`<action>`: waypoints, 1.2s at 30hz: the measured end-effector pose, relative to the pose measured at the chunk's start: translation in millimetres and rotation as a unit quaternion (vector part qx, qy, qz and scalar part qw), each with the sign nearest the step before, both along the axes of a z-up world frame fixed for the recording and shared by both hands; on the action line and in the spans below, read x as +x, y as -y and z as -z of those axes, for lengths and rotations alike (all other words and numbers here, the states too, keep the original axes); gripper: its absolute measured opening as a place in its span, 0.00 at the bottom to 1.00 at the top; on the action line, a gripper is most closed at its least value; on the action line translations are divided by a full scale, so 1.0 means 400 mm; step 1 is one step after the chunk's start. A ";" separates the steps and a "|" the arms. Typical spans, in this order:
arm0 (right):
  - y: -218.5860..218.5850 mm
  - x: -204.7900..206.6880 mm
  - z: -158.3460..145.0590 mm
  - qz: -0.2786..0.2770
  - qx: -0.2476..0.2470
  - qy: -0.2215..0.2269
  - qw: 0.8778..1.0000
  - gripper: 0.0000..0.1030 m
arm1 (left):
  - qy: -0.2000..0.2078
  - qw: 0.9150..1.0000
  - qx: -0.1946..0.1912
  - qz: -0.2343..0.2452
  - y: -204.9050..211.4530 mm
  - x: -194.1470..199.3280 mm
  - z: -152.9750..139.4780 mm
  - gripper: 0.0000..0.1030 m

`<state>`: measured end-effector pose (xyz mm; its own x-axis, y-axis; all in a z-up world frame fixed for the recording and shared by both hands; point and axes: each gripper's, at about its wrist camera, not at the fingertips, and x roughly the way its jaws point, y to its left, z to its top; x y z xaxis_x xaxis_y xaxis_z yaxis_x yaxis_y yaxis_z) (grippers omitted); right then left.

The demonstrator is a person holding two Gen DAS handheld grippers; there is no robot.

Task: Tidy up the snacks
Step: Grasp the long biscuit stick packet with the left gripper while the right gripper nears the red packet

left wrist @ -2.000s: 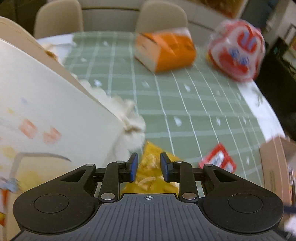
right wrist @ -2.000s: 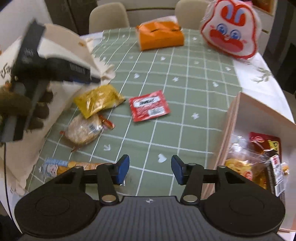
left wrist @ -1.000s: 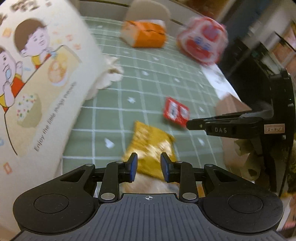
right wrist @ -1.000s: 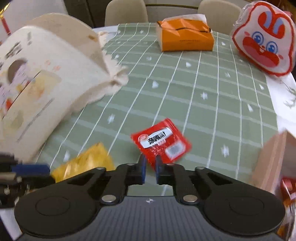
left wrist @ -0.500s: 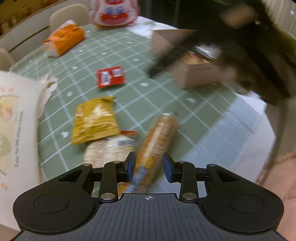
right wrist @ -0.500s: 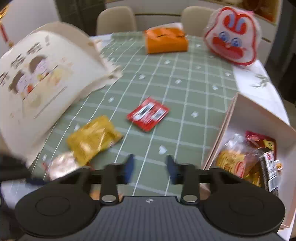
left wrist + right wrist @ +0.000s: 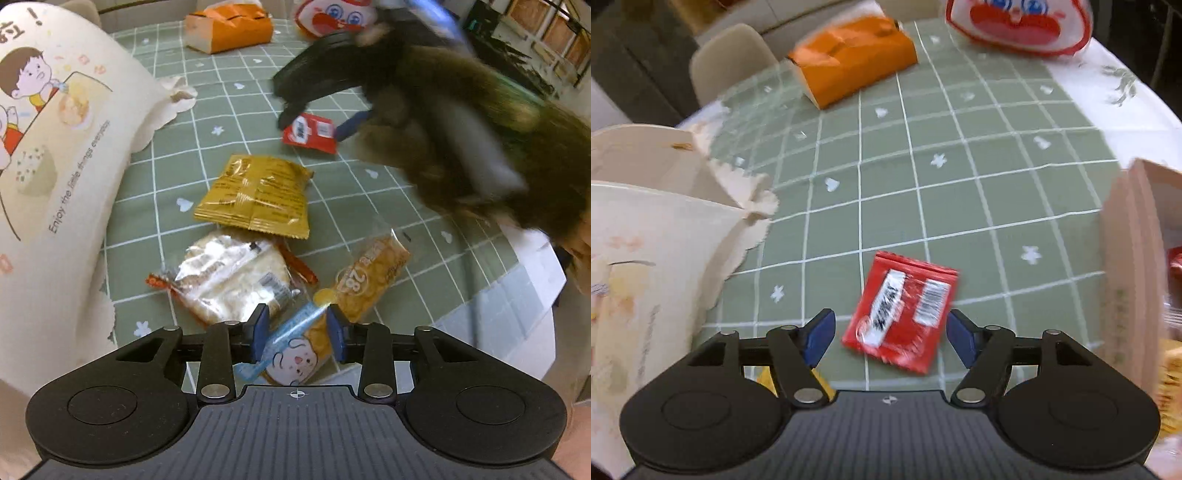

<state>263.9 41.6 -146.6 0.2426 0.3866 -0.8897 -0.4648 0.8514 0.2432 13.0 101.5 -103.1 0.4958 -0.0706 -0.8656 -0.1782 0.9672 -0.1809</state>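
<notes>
In the left wrist view my left gripper (image 7: 297, 330) hangs over the near end of a long orange biscuit pack (image 7: 362, 273) with a rabbit face; its fingers straddle the pack without pressing it. Beside the pack lie a round rice cracker in clear wrap (image 7: 232, 280) and a yellow packet (image 7: 255, 195). My right gripper (image 7: 890, 336) is low over a red packet (image 7: 901, 314) that lies flat on the table. Its jaws are opening, and the packet sits between the fingertips, untouched. The left wrist view shows that gripper (image 7: 317, 123), blurred, in a furry-sleeved hand above the red packet (image 7: 312, 133).
A cream paper bag with cartoon children (image 7: 48, 147) fills the left side. At the far end of the green checked tablecloth (image 7: 960, 206) are an orange tissue box (image 7: 853, 62) and a red-and-white rabbit bag (image 7: 1019, 22). A cardboard box (image 7: 1134, 258) holding snacks stands at the right.
My right gripper went from shut to open and dropped over the red packet. The left gripper shifted over the long biscuit pack and its fingers spread a little.
</notes>
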 end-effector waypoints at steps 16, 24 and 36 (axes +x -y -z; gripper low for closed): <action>0.024 -0.173 0.003 -0.154 -0.090 0.098 0.979 0.58 | 0.006 0.994 0.017 0.105 0.017 -0.017 0.000 0.37; 0.245 -0.311 -0.136 -0.107 -0.033 0.142 0.984 0.58 | -0.002 0.981 0.030 0.190 0.062 0.017 0.011 0.38; 0.444 -0.445 -0.026 -0.015 -0.107 0.111 0.988 0.60 | -0.021 0.985 -0.044 0.167 0.119 0.146 0.042 0.38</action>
<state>85.9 -135.8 -136.3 0.4314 0.2050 -0.8786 -0.5122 0.8573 -0.0515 71.5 53.8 -119.9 0.3968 -0.2990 -0.8678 0.1373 0.9541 -0.2660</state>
